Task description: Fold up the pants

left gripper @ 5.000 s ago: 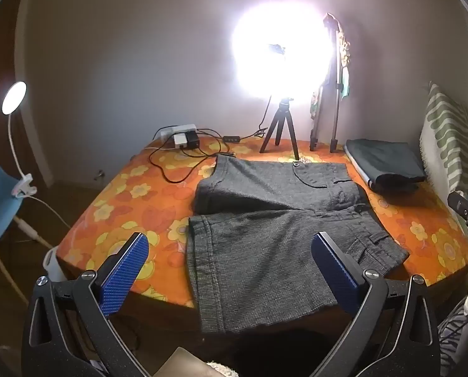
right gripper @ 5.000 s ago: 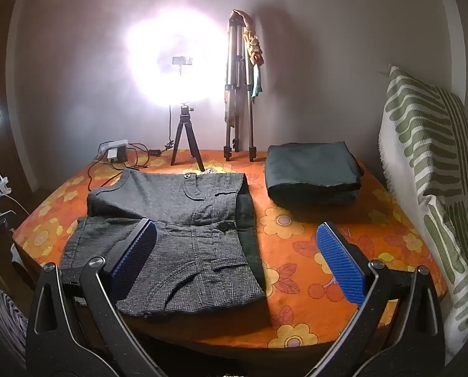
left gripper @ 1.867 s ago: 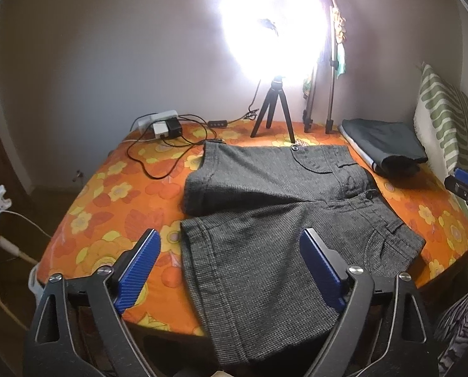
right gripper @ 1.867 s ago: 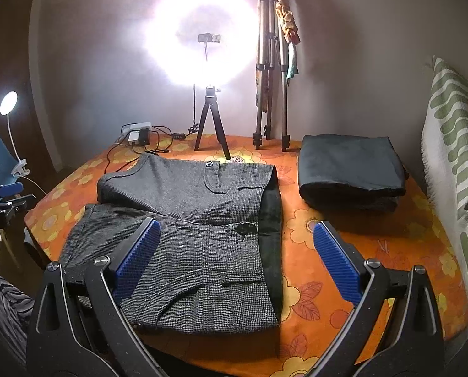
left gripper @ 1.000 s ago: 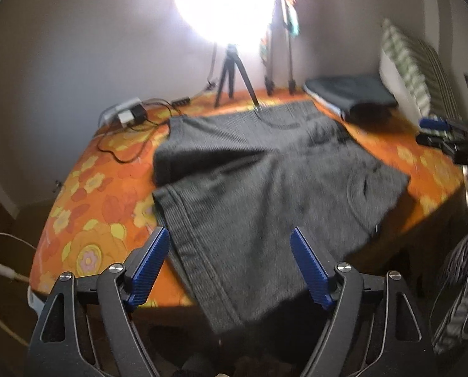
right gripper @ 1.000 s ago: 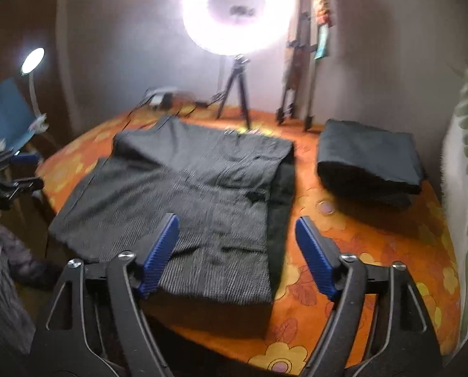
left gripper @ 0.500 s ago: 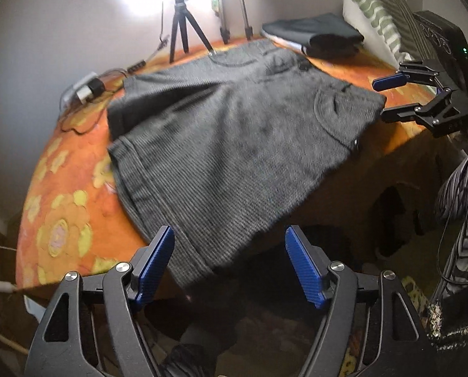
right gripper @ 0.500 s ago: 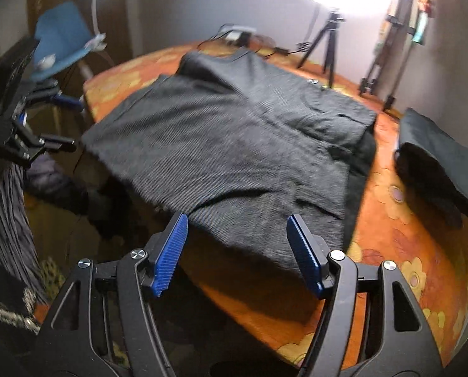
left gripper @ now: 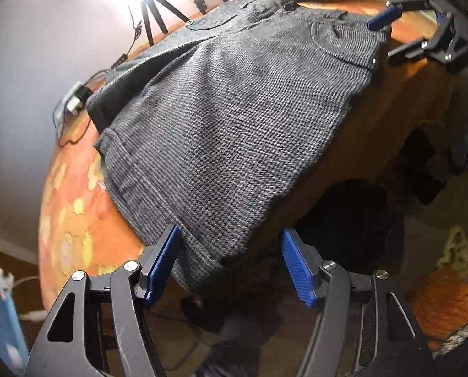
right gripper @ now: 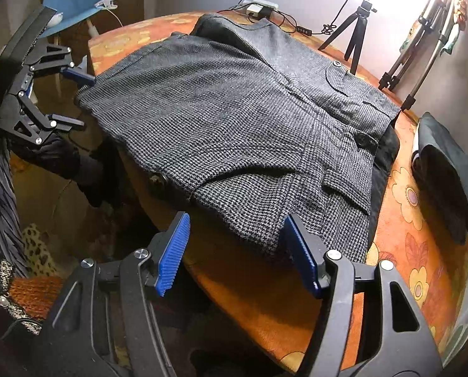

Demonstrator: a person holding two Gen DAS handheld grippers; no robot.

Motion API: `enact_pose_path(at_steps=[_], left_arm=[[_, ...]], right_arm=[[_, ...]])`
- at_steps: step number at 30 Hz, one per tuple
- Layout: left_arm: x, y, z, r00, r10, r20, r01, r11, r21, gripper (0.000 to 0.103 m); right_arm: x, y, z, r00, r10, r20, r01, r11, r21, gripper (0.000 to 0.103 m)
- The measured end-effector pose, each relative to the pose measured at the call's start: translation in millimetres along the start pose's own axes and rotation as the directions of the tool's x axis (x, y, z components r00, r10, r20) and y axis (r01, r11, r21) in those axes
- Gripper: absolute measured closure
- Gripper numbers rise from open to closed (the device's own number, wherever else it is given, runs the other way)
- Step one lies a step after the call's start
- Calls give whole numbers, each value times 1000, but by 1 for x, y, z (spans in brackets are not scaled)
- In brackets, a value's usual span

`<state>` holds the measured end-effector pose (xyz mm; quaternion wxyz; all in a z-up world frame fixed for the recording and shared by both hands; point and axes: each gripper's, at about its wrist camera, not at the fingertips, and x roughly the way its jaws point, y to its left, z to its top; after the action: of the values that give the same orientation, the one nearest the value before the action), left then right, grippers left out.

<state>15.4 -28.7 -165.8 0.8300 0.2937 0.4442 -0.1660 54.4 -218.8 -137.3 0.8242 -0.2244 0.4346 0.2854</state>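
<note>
Risk of a one-layer pinch at the near edge
My left gripper (left gripper: 231,251) and right gripper (right gripper: 235,235) gape empty around overhanging pants (left gripper: 234,110); a shallow bite lets cloth slip off the table (right gripper: 400,220)

Coarse woven grey cloth pants (left gripper: 234,119); glossy orange floral tablecloth (right gripper: 422,251).

L tool (left gripper: 231,251) & R tool (right gripper: 235,242) both agape.
</note>
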Motion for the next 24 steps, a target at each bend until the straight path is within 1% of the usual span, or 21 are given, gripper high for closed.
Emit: enact_pose_path(at_steps=[3, 5, 6, 8, 9, 10, 11, 12, 14, 18, 20, 24], left_arm=[[1, 0, 1, 1000, 22, 7, -22, 1000, 8, 46], [-1, 5, 2, 1000, 23, 17, -22, 1000, -6, 60], [-2, 8, 3, 1000, 12, 25, -12, 1000, -17, 63], [-5, 11, 5, 999, -31, 36, 32, 999, -32, 79], [-5, 10, 5, 998, -50, 36, 52, 998, -31, 83], [-3, 10, 7, 998, -52, 38, 53, 998, -30, 86], [-4, 9, 8, 998, -56, 42, 58, 998, -30, 91], [-6, 9, 8, 996, -70, 50, 71, 997, -35, 93], [-10, 12, 10, 994, -85, 65, 88, 995, -54, 97], [-17, 22, 12, 989, -118, 88, 127, 987, -100, 98], [-20, 23, 13, 989, -110, 99, 120, 988, -94, 99], [-28, 30, 23, 987, -77, 144, 91, 991, -98, 100]], right_arm=[[2, 0, 0, 1000, -4, -5, 4, 1000, -6, 38], [3, 0, 0, 1000, -6, -7, 5, 1000, -7, 40], [3, 0, 1, 1000, -6, -8, 6, 1000, -8, 41], [4, -1, 1, 1000, -14, -12, 14, 1000, -7, 50], [4, -2, 1, 1000, -16, -13, 16, 1000, -4, 52], [5, -4, 2, 1000, -15, -17, 15, 1000, 4, 55], [5, -5, 2, 1000, -13, -17, 13, 1000, 11, 59], [5, -7, 3, 1000, -11, -15, 11, 1000, 18, 62], [3, -7, 4, 1000, -1, -9, 1, 1000, 26, 73], [3, -3, 6, 1000, 8, -8, -8, 1000, 16, 84], [2, -1, 7, 1000, -2, -4, 2, 1000, 10, 91], [-11, -2, 15, 998, -36, 48, 35, 999, 27, 96]])
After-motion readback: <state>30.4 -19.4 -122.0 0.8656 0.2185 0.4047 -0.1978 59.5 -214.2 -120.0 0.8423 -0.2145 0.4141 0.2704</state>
